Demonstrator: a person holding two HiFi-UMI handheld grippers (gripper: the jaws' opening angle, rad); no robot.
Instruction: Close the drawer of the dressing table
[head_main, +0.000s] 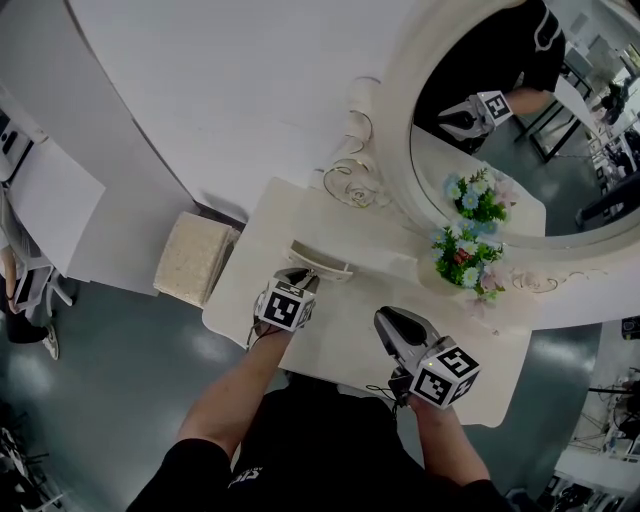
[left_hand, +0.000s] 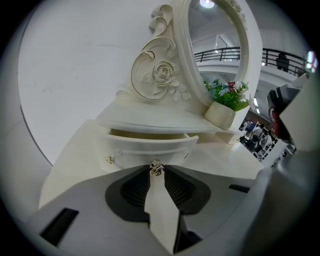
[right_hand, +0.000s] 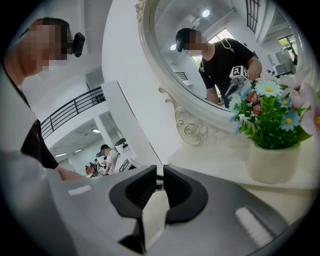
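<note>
The small drawer of the white dressing table stands pulled out under its upper shelf. Its little metal knob sits between the tips of my left gripper, whose jaws are closed on it. My right gripper hovers over the tabletop to the right of the drawer and away from it. Its pads stand close together with only a thin slit and nothing between them.
A pot of artificial flowers stands on the shelf to the right of the drawer, in front of the oval mirror. A cushioned stool sits left of the table. People show in the background of the right gripper view.
</note>
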